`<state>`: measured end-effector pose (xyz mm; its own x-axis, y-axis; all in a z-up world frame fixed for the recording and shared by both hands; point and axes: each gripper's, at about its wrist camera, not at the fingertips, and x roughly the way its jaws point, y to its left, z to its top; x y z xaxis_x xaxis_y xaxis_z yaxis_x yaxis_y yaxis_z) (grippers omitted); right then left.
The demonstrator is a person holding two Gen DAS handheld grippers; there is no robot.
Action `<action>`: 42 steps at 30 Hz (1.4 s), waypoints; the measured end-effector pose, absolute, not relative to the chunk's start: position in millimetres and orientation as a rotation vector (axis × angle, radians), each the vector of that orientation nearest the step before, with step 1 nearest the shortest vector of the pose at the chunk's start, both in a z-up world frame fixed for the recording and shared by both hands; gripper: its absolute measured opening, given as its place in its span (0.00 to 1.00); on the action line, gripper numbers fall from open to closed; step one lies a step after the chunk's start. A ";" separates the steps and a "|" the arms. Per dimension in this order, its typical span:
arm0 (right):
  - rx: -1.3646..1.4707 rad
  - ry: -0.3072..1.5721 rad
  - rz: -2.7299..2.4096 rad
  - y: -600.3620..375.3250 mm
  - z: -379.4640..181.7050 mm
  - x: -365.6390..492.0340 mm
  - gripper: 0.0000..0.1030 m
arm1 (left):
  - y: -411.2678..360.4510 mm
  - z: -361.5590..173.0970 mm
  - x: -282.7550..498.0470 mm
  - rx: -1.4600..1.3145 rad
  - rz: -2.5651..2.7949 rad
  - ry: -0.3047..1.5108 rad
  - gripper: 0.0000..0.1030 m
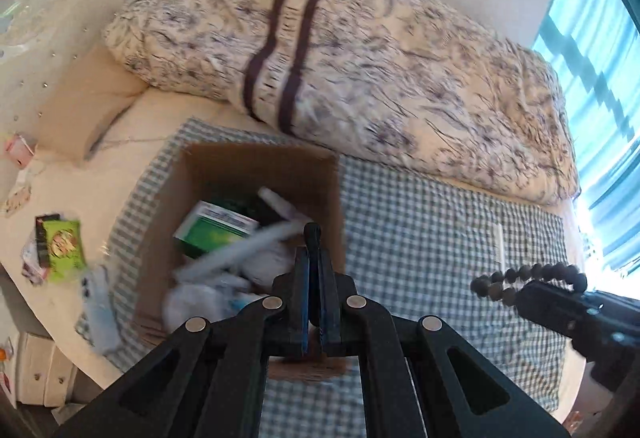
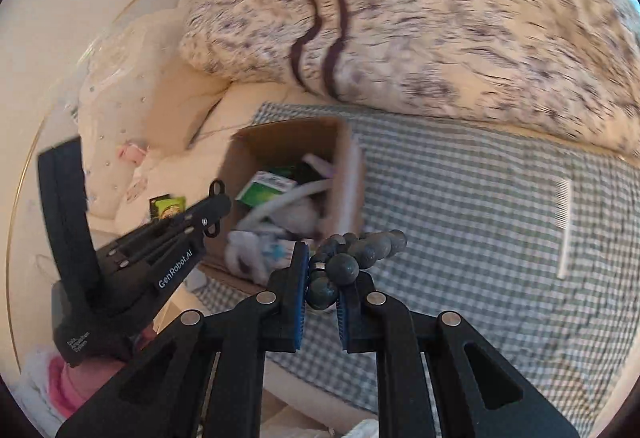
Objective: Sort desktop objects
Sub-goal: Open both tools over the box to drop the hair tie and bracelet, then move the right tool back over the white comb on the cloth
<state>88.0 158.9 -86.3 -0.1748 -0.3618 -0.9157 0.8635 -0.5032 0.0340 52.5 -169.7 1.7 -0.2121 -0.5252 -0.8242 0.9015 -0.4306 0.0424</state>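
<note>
Work surface: a bed (image 1: 132, 142) with a cream sheet, partly covered by a green-and-white checked cloth (image 1: 440, 230).

Right gripper (image 2: 323, 292): blue-padded fingers clamped on a string of dark round beads (image 2: 344, 268). The beads bunch between the pads and extend forward past the fingertips, above the checked cloth. In the left wrist view the same beads (image 1: 528, 274) project from the gripper at the right edge.

Left gripper (image 1: 314, 238): fingers pressed together, nothing visible between them, positioned above the near right part of the cardboard box (image 1: 260, 166).

Cardboard box: open, standing on the left part of the checked cloth. Contents: a green-and-white carton (image 1: 216, 228), white tubes and pale items, blurred.

White comb (image 2: 565, 226): flat on the checked cloth, toward its right edge, well apart from the box.

Green packet (image 1: 64, 244): on the sheet near the bed's left edge, among small blurred items.

Far side: a rolled patterned duvet (image 1: 360, 70) with two dark stripes lies along the far edge of the cloth.
</note>
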 end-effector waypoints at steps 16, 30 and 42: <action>1.516 0.669 -1.949 112.4 -186.8 97.9 0.56 | -251.7 -51.1 114.2 1.175 -1.803 0.739 0.89; 1.488 0.543 -2.061 144.9 -156.5 89.5 0.56 | -224.6 -41.2 84.3 1.253 -1.863 0.616 0.89; 1.374 0.358 -2.266 269.2 -67.5 43.9 0.56 | -139.0 -12.9 -22.4 1.294 -2.020 0.415 0.92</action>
